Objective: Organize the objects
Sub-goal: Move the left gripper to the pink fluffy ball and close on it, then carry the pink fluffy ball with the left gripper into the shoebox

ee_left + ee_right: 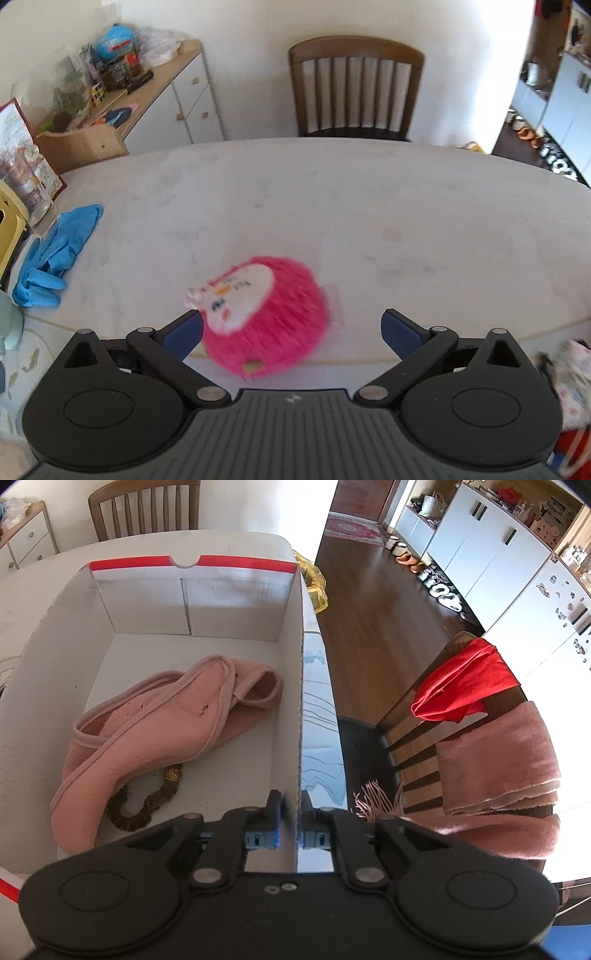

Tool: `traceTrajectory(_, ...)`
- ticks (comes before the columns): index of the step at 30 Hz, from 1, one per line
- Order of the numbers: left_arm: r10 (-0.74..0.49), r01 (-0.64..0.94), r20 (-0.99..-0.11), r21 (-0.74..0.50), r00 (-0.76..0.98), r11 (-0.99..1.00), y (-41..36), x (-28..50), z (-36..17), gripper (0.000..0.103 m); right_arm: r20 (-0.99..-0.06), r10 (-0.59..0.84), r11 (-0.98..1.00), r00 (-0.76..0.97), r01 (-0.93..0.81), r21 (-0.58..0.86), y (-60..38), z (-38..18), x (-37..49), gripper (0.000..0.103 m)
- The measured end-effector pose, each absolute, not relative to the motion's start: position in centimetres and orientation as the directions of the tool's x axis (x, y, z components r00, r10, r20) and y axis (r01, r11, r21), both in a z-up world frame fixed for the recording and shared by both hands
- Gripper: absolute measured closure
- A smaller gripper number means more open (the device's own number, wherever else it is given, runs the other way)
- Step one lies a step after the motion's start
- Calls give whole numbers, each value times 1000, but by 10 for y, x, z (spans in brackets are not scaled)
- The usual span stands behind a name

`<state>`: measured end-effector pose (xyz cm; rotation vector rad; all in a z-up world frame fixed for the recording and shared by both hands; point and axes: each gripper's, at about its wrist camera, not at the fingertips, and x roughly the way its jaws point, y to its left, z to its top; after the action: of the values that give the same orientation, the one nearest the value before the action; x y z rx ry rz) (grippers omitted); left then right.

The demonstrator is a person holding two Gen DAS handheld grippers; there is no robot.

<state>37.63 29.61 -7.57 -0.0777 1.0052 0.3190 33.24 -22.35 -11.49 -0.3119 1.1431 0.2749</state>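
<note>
Pushed up to the far edge of the white table (332,192), top centre of the left view: a dark wooden chair (354,88). At upper left, a cluttered sideboard (184,99); at left edge, crumpled blue gloves (55,251). Draped over another chair at right in the right view: red cloth (461,683) and pink fringed blanket (498,760).

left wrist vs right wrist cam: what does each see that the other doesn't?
Left wrist only: open left gripper over a fluffy pink round plush toy, crumpled blue disposable gloves.

Right wrist only: right gripper shut on the side wall of the white cardboard box, holding a pink fabric garment and a brown-gold scrunchie; red cloth on a chair.

Both: white table, slatted wooden chair.
</note>
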Motion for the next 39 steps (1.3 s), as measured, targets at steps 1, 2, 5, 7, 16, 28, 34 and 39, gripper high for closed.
traceTrajectory(1,223,-308,-843,72,489,949,302,382,-80,0,-920,51,924,389,-369,-105,-223,-115,333,94)
traceTrajectory(2,228,-323,-846,70,482,944,307,387,-85,0,-921,47,923,388,-369,-108,-222,-115,333,94)
traceTrajectory(5,250,-358,-853,80,458,930,319,400,-98,0,-923,36,924,383,-364,-115,-220,-116,334,94)
traceTrajectory(7,263,-368,-858,94,441,925,323,407,-107,0,-925,28,925,380,-360,-120,-219,-117,336,93)
traceTrajectory(16,309,-397,-863,141,399,907,345,419,-130,0,-928,2,924,372,-355,-141,-216,-118,337,92)
traceTrajectory(28,316,-423,-854,128,414,897,347,405,-122,18,-928,-7,923,373,-354,-149,-214,-118,337,92)
traceTrajectory(34,289,-418,-851,92,438,904,334,390,-103,18,-928,4,921,374,-362,-142,-216,-117,338,93)
traceTrajectory(39,245,-388,-853,55,461,920,312,372,-80,18,-927,20,921,374,-368,-129,-218,-118,338,93)
